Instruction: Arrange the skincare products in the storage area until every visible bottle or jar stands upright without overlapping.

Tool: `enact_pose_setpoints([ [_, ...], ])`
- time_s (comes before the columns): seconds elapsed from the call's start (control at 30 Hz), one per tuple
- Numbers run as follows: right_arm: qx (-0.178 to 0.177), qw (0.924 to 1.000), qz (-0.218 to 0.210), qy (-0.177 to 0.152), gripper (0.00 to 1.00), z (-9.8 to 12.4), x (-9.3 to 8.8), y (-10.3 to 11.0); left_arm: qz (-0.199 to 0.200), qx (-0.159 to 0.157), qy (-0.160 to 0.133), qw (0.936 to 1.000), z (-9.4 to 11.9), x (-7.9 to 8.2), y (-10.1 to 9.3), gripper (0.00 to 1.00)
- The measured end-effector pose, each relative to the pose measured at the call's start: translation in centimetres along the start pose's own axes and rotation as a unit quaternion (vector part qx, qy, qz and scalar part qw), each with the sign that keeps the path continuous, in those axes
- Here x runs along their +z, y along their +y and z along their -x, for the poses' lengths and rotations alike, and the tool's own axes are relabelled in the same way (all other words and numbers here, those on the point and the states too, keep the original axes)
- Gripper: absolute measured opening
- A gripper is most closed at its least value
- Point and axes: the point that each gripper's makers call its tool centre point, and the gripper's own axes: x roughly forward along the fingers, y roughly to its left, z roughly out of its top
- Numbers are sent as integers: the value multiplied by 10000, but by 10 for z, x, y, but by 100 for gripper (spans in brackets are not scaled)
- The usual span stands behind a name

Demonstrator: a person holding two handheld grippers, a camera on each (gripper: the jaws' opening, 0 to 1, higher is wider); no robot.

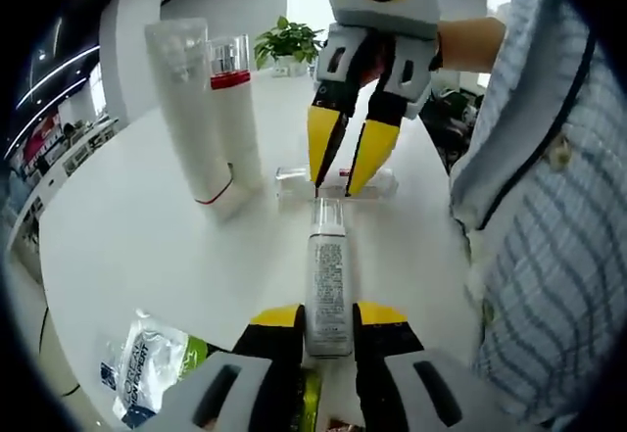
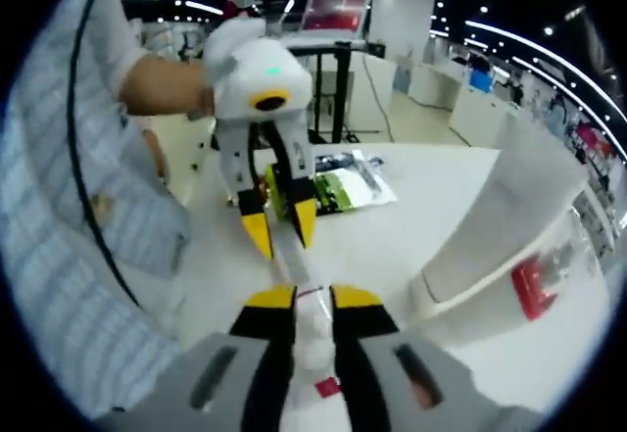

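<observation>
White round table (image 1: 147, 236) seen from two gripper-mounted cameras. In the left gripper view, the left gripper (image 1: 328, 319) has its yellow-tipped jaws closed on the lower body of a slim white bottle (image 1: 328, 285) with printed text, which points away from the camera along the jaws, its pale cap at the far end. Just beyond that cap the right gripper (image 1: 345, 168) comes down from above, its yellow jaws set close together over a small clear bottle (image 1: 294, 179) lying on its side on the table; whether they actually pinch it cannot be told in this view. To the left stand a tall white tube (image 1: 191, 109), cap down, and just behind it, touching or nearly so, a clear bottle with a red band (image 1: 233, 109), both upright. A crumpled sachet pack (image 1: 147, 363) lies near the table edge at lower left, and a potted plant (image 1: 287, 42) stands at the far side. A person's striped shirt (image 1: 549, 236) occupies the right. In the right gripper view, the right gripper (image 2: 313, 310) has its jaws closed on a pale, blurred item between them; the left gripper (image 2: 279, 221) faces it, holding the slim bottle (image 2: 289, 246).
</observation>
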Motion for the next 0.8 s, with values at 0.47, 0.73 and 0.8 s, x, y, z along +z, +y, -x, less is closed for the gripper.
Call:
enact_pose_setpoints([
  [0.47, 402, 9941, 474, 884, 22, -32, -42, 3, -297, -225, 380, 9986, 3, -9, 1, 19],
  [0.73, 337, 9916, 588, 1100, 19, -29, -46, 1, -276, -216, 236, 9991, -1, -6, 1, 19],
  [0.8, 370, 9923, 560, 1045, 19, -22, -42, 2, -247, -212, 186, 9993, -2, -5, 1, 19],
])
